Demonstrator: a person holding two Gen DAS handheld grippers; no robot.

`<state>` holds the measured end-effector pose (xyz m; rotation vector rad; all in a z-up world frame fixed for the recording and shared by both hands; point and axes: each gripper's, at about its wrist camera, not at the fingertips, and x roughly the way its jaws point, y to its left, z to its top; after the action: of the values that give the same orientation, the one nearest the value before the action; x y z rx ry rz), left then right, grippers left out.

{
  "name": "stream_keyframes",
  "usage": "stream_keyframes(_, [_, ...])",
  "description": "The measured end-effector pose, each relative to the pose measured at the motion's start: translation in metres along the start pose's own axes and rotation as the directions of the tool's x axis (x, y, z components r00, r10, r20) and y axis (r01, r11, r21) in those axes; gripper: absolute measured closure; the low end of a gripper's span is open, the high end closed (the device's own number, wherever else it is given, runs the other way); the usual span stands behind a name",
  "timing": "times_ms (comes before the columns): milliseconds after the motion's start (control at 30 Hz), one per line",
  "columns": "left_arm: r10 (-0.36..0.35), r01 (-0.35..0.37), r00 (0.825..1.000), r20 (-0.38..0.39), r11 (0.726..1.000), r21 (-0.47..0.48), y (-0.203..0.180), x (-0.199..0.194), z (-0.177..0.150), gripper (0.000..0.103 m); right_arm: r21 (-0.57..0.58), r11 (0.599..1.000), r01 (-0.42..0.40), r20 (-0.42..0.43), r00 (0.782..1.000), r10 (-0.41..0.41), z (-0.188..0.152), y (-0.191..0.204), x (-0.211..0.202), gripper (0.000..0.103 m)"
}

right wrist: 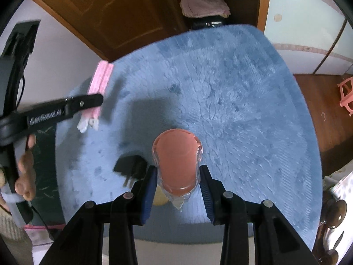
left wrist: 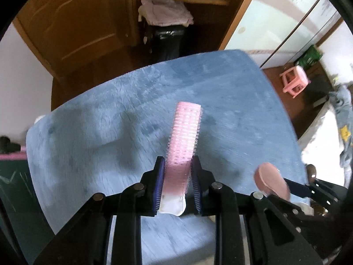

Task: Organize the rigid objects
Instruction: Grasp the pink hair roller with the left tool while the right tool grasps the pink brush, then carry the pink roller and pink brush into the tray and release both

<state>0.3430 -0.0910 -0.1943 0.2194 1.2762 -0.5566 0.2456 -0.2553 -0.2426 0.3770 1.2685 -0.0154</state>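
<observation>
Fingers of the left gripper [left wrist: 177, 183] clamp a pink hair roller [left wrist: 184, 142] above the blue rug [left wrist: 99, 132]; the right gripper [right wrist: 177, 183] pinches a coral-lidded clear case [right wrist: 177, 163], with a black plug [right wrist: 130, 167] on the rug just left of it.

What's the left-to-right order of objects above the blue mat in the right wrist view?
Pink velcro hair roller held in the left gripper → black plug adapter lying on the blue fluffy mat → pink-lidded clear container between the right gripper jaws.
</observation>
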Motion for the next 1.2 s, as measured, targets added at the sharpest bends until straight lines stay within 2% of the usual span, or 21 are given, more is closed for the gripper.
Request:
stream_keyframes(300, [-0.027,0.035,0.993,0.112,0.997,-0.068,-0.037,-0.086,-0.069,0.078,-0.119,0.991,-0.06,0.088,0.994,0.071,-0.038,0.016,-0.071,0.064])
stream_keyframes(633, [-0.014,0.037,0.986,0.166,0.99,-0.138,-0.076,-0.13,-0.144,0.078,-0.235,0.97,-0.066,0.116,0.989,0.095,-0.102,0.018,-0.123,0.064])
stream_keyframes(767, [-0.009,0.034,0.987,0.163,0.988,-0.154,-0.093,-0.132,-0.169,0.078,-0.265,0.962,-0.061,0.125,0.987,0.097,-0.125,0.014,-0.137,0.064])
stream_keyframes(933, [-0.013,0.034,0.992,0.124,0.986,-0.164,-0.116,-0.112,-0.197,0.078,-0.265,0.963,-0.055,0.109,0.99,0.086,-0.151,-0.003,-0.142,0.064])
stream_keyframes(1100, [-0.062,0.071,0.997,0.048,0.973,-0.219,-0.129,-0.078,-0.221,0.078,-0.249,0.968,-0.036,0.048,0.998,0.05,-0.182,-0.027,-0.125,0.064])
stream_keyframes(1200, [-0.069,0.07,0.998,0.012,0.97,-0.232,-0.138,-0.061,-0.234,0.078,-0.227,0.974,-0.019,0.005,1.0,0.021,-0.2,-0.042,-0.11,0.064])
